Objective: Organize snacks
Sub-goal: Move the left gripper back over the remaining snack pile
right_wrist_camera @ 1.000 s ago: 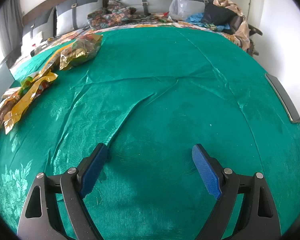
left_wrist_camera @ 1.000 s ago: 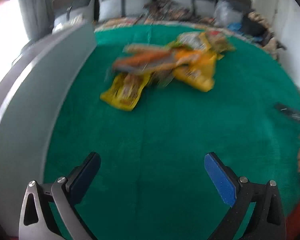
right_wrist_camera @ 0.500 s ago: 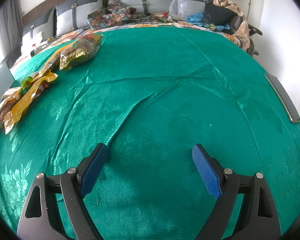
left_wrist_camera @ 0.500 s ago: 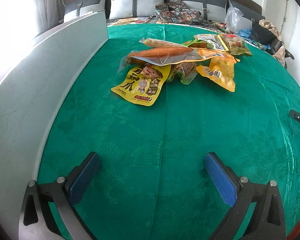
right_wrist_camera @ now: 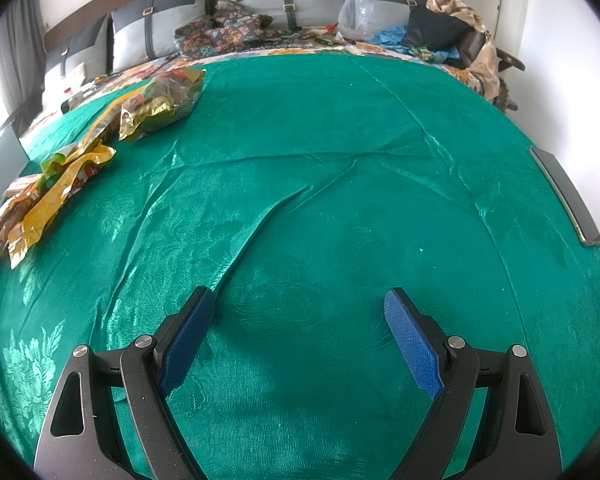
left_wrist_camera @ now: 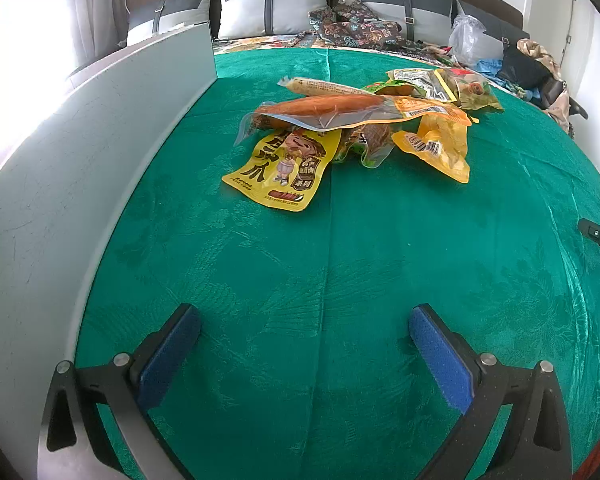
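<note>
A heap of snack packets [left_wrist_camera: 356,128] lies on the green cloth [left_wrist_camera: 300,280] ahead of my left gripper [left_wrist_camera: 304,320]. At its front is a yellow printed pouch [left_wrist_camera: 284,168]; a long orange sausage pack [left_wrist_camera: 340,110] lies across the top, and another yellow pouch [left_wrist_camera: 440,148] sits to the right. My left gripper is open and empty, well short of the heap. In the right wrist view the same packets [right_wrist_camera: 60,176] lie far left, with a clear bag of wrapped sweets [right_wrist_camera: 164,104] behind. My right gripper [right_wrist_camera: 300,308] hangs open over bare cloth.
A tall grey-white box wall [left_wrist_camera: 92,168] runs along the left of the cloth. Dark flat devices [right_wrist_camera: 564,196] lie at the right edge. Behind the cloth are grey cushions [left_wrist_camera: 272,8], patterned fabric [right_wrist_camera: 224,32], a plastic bag [right_wrist_camera: 356,12] and piled clothes [right_wrist_camera: 452,32].
The left wrist view has swung from a blurred look at the heap to a sharp, steadier one, with the packets a little lower and nearer in frame. The right gripper has not moved.
</note>
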Demonstrator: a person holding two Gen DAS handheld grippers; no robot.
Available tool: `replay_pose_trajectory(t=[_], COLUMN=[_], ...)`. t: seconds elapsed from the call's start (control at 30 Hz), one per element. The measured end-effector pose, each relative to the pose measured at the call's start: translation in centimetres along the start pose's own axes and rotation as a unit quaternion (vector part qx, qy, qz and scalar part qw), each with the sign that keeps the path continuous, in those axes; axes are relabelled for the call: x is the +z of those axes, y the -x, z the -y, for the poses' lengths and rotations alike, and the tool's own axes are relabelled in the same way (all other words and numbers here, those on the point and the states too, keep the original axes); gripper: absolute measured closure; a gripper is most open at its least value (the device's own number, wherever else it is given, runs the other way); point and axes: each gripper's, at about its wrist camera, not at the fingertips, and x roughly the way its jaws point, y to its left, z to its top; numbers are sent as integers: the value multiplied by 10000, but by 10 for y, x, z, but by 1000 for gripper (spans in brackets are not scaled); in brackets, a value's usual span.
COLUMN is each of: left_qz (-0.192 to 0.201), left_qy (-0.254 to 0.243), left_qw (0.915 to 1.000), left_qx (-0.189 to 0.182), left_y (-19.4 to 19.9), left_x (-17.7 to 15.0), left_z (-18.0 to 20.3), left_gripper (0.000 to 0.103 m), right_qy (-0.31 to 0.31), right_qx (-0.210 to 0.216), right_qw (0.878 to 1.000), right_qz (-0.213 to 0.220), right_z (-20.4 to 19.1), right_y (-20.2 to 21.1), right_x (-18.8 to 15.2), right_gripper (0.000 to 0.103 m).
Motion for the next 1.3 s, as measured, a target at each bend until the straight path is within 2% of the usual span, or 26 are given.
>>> replay_pose_trajectory(t=[1.03,1.2,1.3], left_qz=[0,-298,-408], left_qy=[-18,-198,-232], left_qw=[10000,9991,9980], left_qx=[-46,-221,-413], left_y=[-1,0,2], left_x=[0,5,22], left_z=[0,-3,-9], left_gripper=[0,0,0], right_qy=[0,0,-1], right_qx=[14,15,19], right_qw=[10000,10000,10000], right_qz=[3,4,5], right_z=[0,0,0], right_y=[0,0,0], right_x=[0,0,0], right_gripper=[14,14,14])
